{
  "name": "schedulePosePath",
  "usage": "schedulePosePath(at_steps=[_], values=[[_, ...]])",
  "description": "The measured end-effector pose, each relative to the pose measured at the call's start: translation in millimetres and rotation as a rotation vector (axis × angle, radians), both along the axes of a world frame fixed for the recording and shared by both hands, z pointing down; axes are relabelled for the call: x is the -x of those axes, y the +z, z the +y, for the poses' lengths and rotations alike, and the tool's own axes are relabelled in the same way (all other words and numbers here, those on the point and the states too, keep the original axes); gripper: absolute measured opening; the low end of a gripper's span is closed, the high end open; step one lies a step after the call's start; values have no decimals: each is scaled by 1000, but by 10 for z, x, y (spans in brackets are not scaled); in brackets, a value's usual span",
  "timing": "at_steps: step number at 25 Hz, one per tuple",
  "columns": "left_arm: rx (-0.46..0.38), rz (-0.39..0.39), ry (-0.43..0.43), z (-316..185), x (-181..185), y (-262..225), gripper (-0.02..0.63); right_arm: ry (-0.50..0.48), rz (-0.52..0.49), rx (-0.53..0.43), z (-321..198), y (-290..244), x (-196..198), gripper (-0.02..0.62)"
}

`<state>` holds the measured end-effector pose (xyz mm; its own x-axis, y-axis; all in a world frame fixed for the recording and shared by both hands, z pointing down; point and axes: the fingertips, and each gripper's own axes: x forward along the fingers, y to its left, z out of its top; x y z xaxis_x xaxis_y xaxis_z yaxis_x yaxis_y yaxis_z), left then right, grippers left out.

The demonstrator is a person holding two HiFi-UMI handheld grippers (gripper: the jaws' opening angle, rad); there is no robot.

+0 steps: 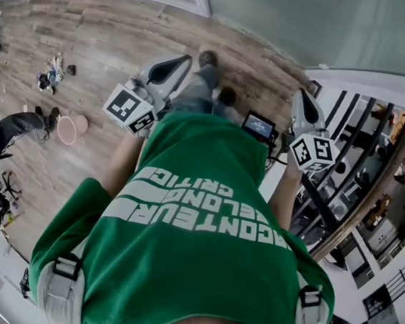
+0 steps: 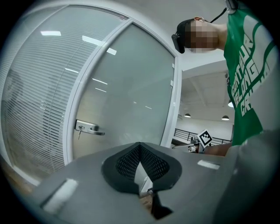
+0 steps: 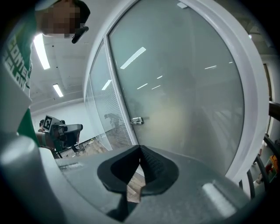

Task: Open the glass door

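Observation:
The frosted glass door (image 2: 131, 87) in its white frame stands closed ahead of me. Its metal lever handle (image 2: 89, 128), with a key hanging below it, is on the door's left side in the left gripper view; the handle (image 3: 137, 120) shows small and far in the right gripper view. My left gripper (image 2: 140, 148) is shut with nothing in it, well short of the handle. My right gripper (image 3: 141, 152) is also shut and empty. In the head view the left gripper (image 1: 178, 64) and right gripper (image 1: 302, 98) point at the door (image 1: 275, 21) from either side of my body.
A glass panel with blinds (image 2: 30, 109) adjoins the door on the handle side. A black railing (image 1: 347, 158) over a lower floor runs close on my right. On the wooden floor to the left lie loose items (image 1: 53, 74), a pink ring (image 1: 69, 129) and a crouching person (image 1: 4, 133).

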<state>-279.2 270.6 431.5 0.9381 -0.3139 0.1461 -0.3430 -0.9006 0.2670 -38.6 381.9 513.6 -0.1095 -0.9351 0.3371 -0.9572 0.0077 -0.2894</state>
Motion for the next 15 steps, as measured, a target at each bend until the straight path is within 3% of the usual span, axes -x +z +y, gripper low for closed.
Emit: schedulePosePath(at_steps=[8, 15], values=[[-27, 13, -43, -298, -5, 122, 14, -70, 28, 11, -422, -2, 61, -6], [-2, 50, -87, -667, 36, 162, 14, -128, 61, 2, -947, -115, 91, -6]])
